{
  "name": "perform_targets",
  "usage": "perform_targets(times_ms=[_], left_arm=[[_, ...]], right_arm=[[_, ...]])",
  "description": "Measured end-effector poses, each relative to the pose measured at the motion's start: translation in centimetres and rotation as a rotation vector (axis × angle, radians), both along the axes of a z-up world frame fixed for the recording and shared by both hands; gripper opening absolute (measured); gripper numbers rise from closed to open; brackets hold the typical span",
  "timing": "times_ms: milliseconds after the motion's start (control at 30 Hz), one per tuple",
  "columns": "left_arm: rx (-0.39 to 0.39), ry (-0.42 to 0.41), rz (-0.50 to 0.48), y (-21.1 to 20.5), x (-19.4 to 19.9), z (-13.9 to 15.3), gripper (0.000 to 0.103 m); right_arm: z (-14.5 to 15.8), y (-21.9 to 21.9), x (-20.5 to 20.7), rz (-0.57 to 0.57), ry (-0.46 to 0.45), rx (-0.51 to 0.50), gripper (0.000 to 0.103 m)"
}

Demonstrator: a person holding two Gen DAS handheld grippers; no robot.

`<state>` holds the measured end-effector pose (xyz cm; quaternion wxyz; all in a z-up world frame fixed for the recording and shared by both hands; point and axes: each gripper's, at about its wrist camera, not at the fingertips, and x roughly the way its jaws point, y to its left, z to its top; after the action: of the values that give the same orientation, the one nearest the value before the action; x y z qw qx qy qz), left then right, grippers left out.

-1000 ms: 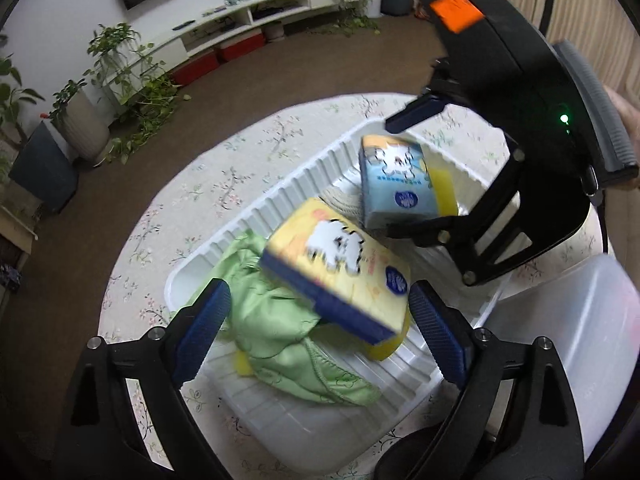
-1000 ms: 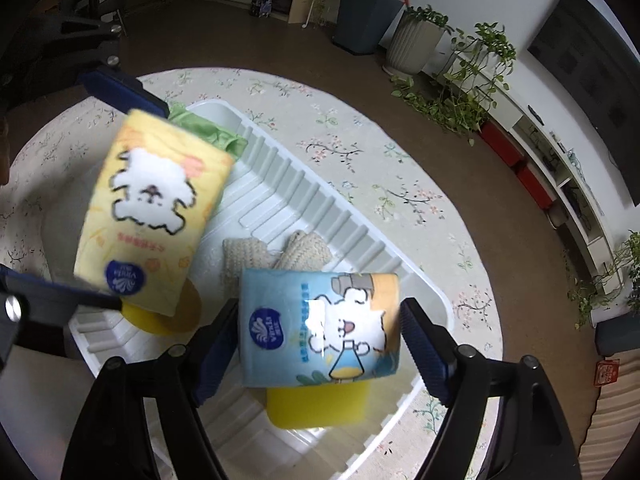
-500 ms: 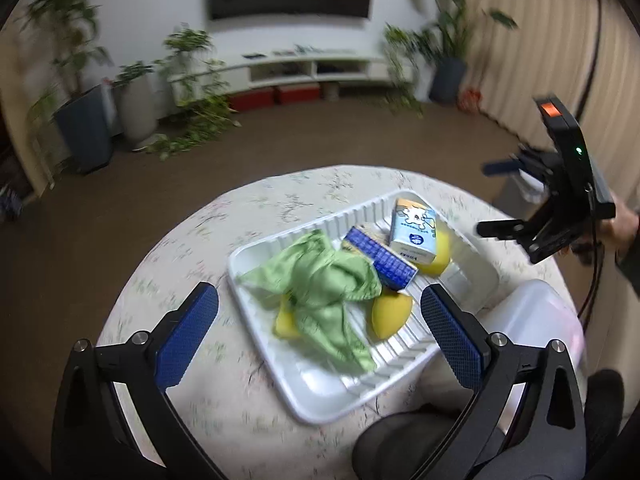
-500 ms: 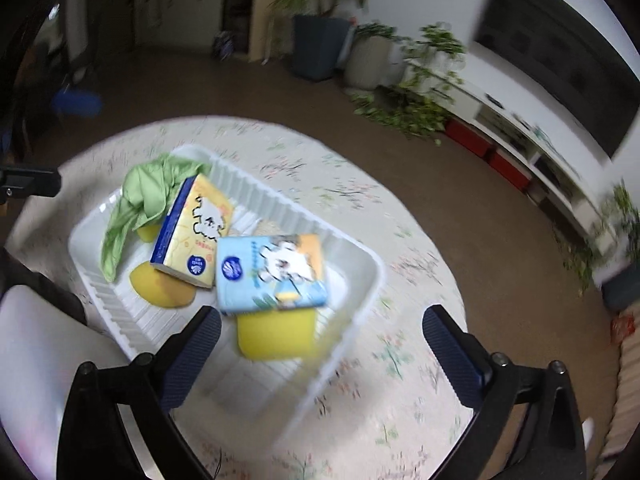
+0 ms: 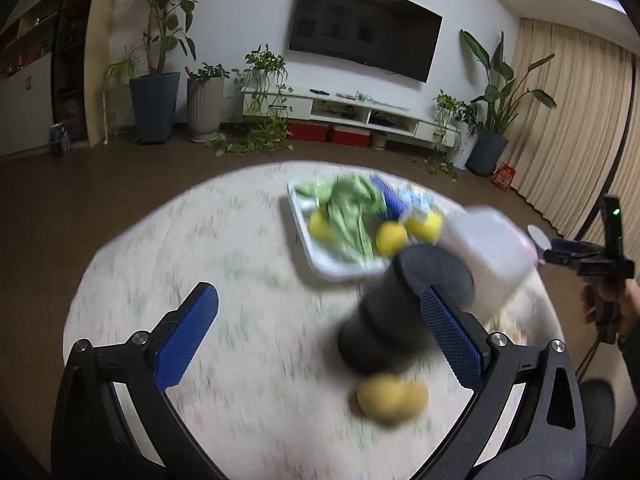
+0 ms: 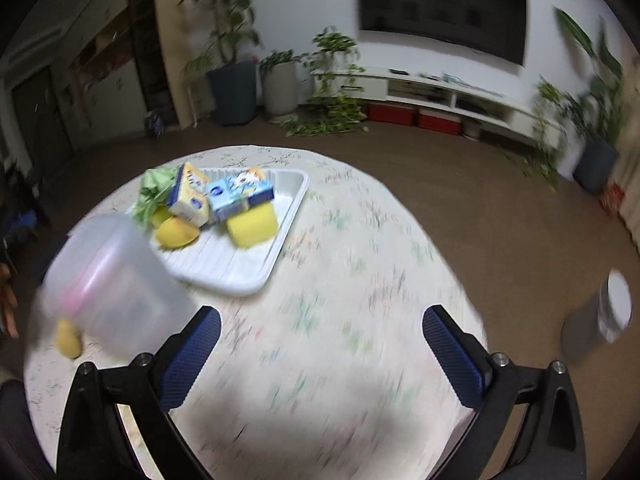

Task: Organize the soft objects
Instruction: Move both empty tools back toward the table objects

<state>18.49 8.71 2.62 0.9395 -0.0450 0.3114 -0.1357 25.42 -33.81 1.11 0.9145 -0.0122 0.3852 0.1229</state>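
1. Left claw (image 5: 320, 340): jaws wide apart, nothing held, above the desk (image 5: 200, 280). Right claw (image 6: 320, 354): same, spread and empty.
2. Soft items sit in the white tray (image 6: 256, 276) toward the far side of the desk: green cloth (image 5: 352, 208), yellow tissue pack (image 6: 188, 198), blue tissue pack (image 6: 240, 194), square yellow sponge (image 6: 252, 224), a rounder yellow sponge (image 6: 176, 234).
3. One yellow piece (image 5: 390, 402) lies outside the tray, on the desk near the left claw. Likely the next pick.
4. Handling, my read: all light and squashy. Sponges compress, so pinch across the middle. Tissue packs have slick film; grip the broad faces. Cloth is limp; take a bunched fold.
5. Translucent container (image 6: 108, 284) and a dark cylinder (image 5: 400, 312) stand beside the tray; both blurred.
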Motion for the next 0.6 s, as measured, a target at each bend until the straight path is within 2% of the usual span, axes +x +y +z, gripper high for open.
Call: perform_targets(times_ms=[200,367,600], left_arm=[[-0.048,0.081,0.014,-1.7,-5.2,-3.4,0.103],[-0.071,0.102,0.028,-2.7,-8.1,-3.9,0.103],[-0.077,0.128,0.027,-4.0,-11.4,-4.5,0.103]], right_arm=[[-1.5,1.1,-6.8,-0.043,0.022,0.09,0.103],[-2.5,3.4,-10.9,-0.036,0.046,0.133,0.103],[-2.7,6.8,-15.1,0.006,0.031,0.123,0.103]])
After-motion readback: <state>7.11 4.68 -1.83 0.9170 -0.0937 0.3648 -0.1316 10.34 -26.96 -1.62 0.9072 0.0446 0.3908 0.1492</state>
